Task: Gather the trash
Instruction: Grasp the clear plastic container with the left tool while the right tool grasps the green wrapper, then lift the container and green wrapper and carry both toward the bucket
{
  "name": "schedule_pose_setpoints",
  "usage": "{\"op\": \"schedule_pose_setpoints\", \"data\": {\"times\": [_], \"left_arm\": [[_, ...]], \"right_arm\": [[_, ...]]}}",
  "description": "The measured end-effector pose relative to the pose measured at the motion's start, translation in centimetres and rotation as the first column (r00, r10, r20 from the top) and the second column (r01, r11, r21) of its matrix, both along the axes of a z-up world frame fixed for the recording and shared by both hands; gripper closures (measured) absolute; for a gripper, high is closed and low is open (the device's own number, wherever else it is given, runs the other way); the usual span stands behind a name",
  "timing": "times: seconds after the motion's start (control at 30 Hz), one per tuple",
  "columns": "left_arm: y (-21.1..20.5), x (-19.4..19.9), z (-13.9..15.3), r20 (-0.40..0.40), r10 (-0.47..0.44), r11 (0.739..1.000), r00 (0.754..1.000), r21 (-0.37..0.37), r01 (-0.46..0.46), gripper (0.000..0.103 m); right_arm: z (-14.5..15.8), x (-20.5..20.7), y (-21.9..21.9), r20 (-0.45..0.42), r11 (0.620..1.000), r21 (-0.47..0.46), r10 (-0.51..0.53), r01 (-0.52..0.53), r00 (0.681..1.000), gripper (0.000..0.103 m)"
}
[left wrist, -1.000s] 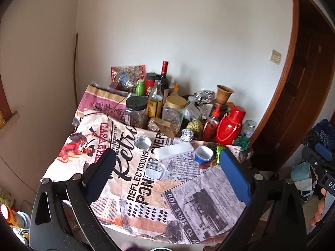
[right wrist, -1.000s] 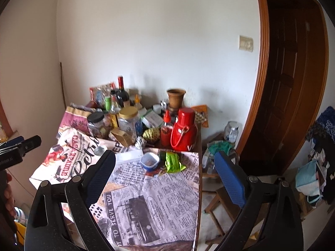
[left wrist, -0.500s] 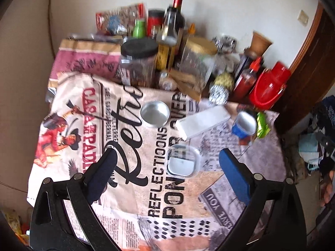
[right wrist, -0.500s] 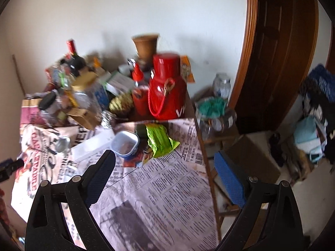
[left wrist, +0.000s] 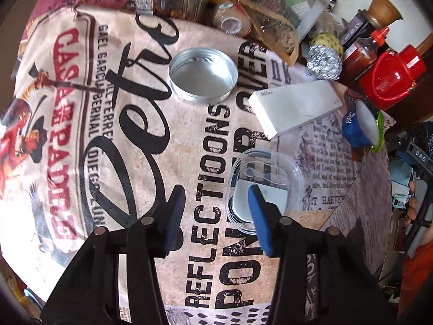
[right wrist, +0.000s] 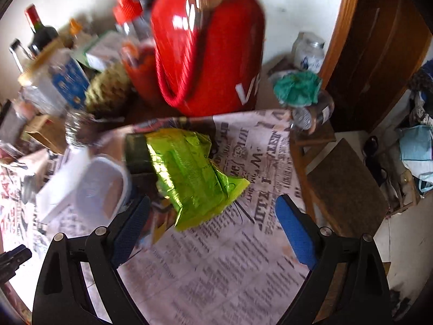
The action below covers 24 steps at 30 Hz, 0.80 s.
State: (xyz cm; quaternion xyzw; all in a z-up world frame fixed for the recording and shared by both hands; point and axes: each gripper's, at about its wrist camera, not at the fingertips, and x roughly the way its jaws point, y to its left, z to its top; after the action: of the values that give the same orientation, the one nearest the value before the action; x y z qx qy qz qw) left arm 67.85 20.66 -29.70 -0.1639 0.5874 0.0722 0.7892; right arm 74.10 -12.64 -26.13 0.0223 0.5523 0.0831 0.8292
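Trash, a crumpled green wrapper (right wrist: 189, 176), lies mid-frame on the papered surface (right wrist: 230, 270) ahead of the right gripper (right wrist: 213, 222), fingers apart and empty, while the left gripper (left wrist: 216, 211), fingers just narrowed yet empty, might knock the clear tub (left wrist: 266, 168).
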Motion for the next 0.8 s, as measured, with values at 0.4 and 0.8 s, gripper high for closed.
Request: {"op": "schedule_pose_setpoints", "data": {"times": [0.4, 0.8], "left_arm": [[-0.4, 1.1, -1.6, 0.011, -0.009, 1.000, 1.000, -0.028, 0.010, 0.098], [-0.2, 1.9, -0.5, 0.039, 0.015, 1.000, 0.999, -0.025, -0.014, 0.103]], "right_arm": [[-1.6, 1.0, 2.3, -0.007, 0.996, -0.031, 0.086, -0.086, 0.996, 0.049], [1.5, -2.5, 3.3, 0.037, 0.992, -0.031, 0.121, -0.119, 0.992, 0.086]]}}
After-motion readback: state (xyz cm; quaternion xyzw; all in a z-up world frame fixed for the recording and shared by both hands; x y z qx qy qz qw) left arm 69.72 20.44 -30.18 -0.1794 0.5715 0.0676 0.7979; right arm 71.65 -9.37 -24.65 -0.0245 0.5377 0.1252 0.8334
